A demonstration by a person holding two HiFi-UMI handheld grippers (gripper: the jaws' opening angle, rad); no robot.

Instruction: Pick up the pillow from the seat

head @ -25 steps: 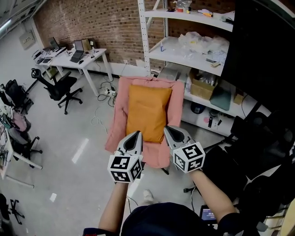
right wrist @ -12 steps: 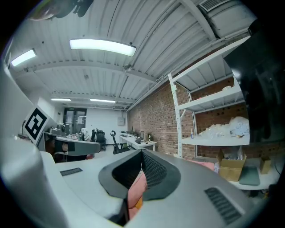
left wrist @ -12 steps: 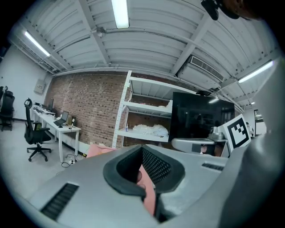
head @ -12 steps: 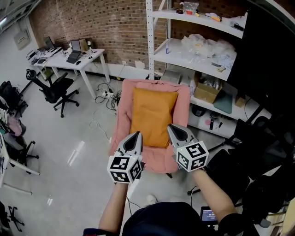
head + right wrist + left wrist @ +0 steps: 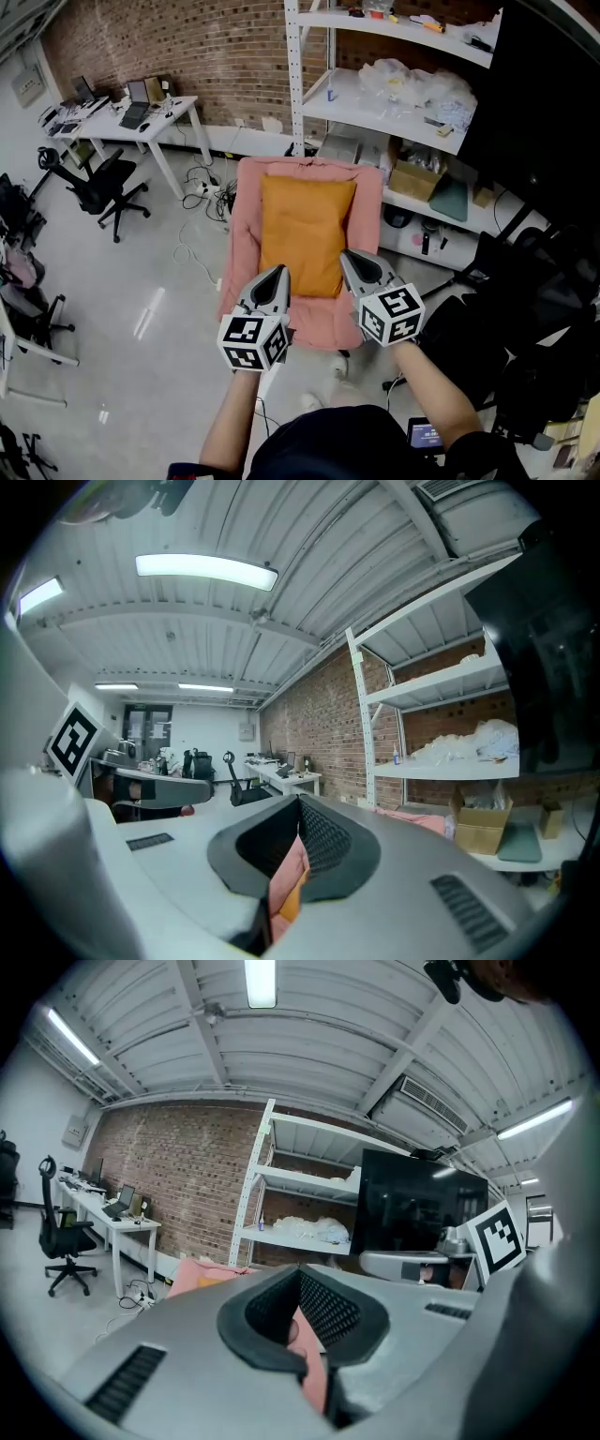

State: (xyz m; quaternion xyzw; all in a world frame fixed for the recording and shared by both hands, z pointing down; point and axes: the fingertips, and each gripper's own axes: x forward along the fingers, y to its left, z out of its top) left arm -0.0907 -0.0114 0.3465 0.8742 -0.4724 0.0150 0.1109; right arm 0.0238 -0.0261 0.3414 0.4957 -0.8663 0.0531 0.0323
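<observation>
Pillow (image 5: 305, 234) first: where do you have it?

I see it lying flat on the pink seat (image 5: 242, 246), orange, its long side running from near to far. Pink padding shows along its left, right and far edges. The seat stands on the floor in front of a white shelf unit (image 5: 394, 98) at the brick wall (image 5: 206, 52).

And your two tools?

Both are up in the air at the near end of the seat. My left hand-held gripper (image 5: 274, 272) sits over the pillow's near left corner and my right hand-held gripper (image 5: 348, 257) over its near right corner. Each has its jaws closed with nothing gripped. In the right gripper view only a strip of pink and orange shows past the pads.

Anything else around?

A white worktop (image 5: 127, 124) with laptops far left, and a black office chair (image 5: 101, 183) beside it.
</observation>
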